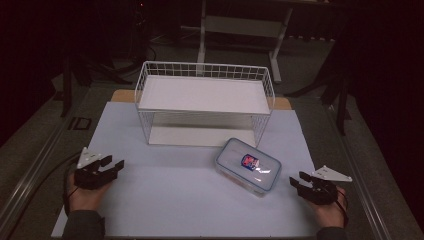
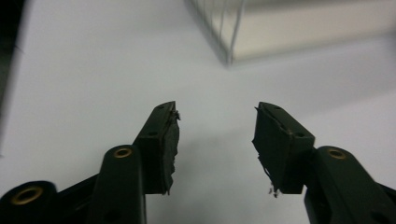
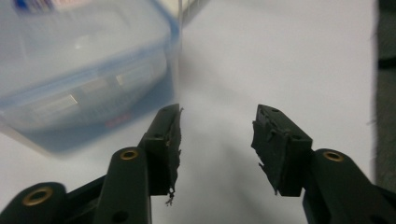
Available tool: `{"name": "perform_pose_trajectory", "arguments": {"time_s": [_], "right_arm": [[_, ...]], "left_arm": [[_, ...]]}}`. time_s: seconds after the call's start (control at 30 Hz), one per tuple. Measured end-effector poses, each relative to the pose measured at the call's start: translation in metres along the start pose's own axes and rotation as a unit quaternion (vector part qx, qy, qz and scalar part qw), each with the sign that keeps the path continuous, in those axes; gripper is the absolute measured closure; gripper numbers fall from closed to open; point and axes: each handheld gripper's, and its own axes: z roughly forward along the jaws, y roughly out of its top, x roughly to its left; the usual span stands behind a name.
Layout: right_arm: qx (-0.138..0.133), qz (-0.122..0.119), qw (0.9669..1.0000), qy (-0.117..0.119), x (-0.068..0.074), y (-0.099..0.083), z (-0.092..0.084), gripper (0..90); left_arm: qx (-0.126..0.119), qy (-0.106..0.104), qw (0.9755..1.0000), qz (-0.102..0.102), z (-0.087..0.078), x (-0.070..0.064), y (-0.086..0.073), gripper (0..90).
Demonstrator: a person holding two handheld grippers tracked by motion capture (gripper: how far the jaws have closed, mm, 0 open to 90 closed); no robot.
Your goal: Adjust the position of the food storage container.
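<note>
Clear plastic, edged in blue at the lid, makes up the food container (image 1: 248, 166) that lies on the pale mat (image 1: 165, 200), in front of the white wire shelf (image 1: 205, 95) and near its right front corner. A small red and blue label is seen on the lid. The container is set on a slant: its long axis runs from upper left to lower right in the high view, so that one short end points toward the shelf and the other toward the right gripper (image 1: 296, 183). It lies flat, lid up.

Both grippers are held released, with nothing between the jaws. The left gripper (image 1: 113, 164) is rested at the left edge of the mat, well apart from the container, with bare mat seen between its pads (image 2: 168, 144). The right gripper is placed just beside the container's near end; in the right gripper view the container (image 3: 84, 79) is seen blurred, ahead and to the left of the open jaws (image 3: 215, 135).

A first approach is judged to be the step in hand (the box is as yet untouched). It would be done well if the right gripper were turned so that its jaws straddle the box across its short width, or a lid edge, rather than along the long axis, which looks too wide for them. The pads should be brought in level and low, so that the lid is not pried up and the box is not shoved toward the shelf.
</note>
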Motion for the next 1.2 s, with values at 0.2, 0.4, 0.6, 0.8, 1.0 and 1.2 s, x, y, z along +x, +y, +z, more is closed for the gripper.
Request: {"name": "perform_pose_trajectory", "arguments": {"time_s": [0.2, 0.4, 0.6, 0.8, 1.0, 1.2], "right_arm": [[-0.046, 0.019, 0.9988, -0.006, 0.004, 0.007, -0.014, 45.8], [-0.057, 0.038, 0.9976, 0.002, 0.004, 0.009, -0.015, 52.3], [-0.057, 0.076, 0.9951, 0.028, 0.006, 0.015, -0.012, 89.6], [-0.047, 0.073, 0.9957, 0.033, 0.01, 0.019, -0.004, 89.8], [-0.032, 0.082, 0.9957, 0.031, 0.011, 0.024, 0.011, 89.8], [-0.016, 0.09, 0.9955, 0.023, 0.01, 0.026, 0.023, 89.9]], "left_arm": [[-0.053, 0.0, 0.9985, -0.012, -0.021, 0.002, 0.001, 48.6], [-0.061, -0.004, 0.9981, -0.012, -0.023, 0.002, 0.002, 49.6], [-0.061, -0.009, 0.9981, 0.003, -0.023, -0.004, 0.005, 52.0], [-0.063, -0.019, 0.9977, 0.015, -0.022, -0.011, 0.007, 54.9], [-0.058, -0.023, 0.9979, 0.02, -0.02, -0.014, 0.007, 54.9], [-0.056, -0.028, 0.9978, 0.023, -0.02, -0.016, 0.007, 57.4]]}}
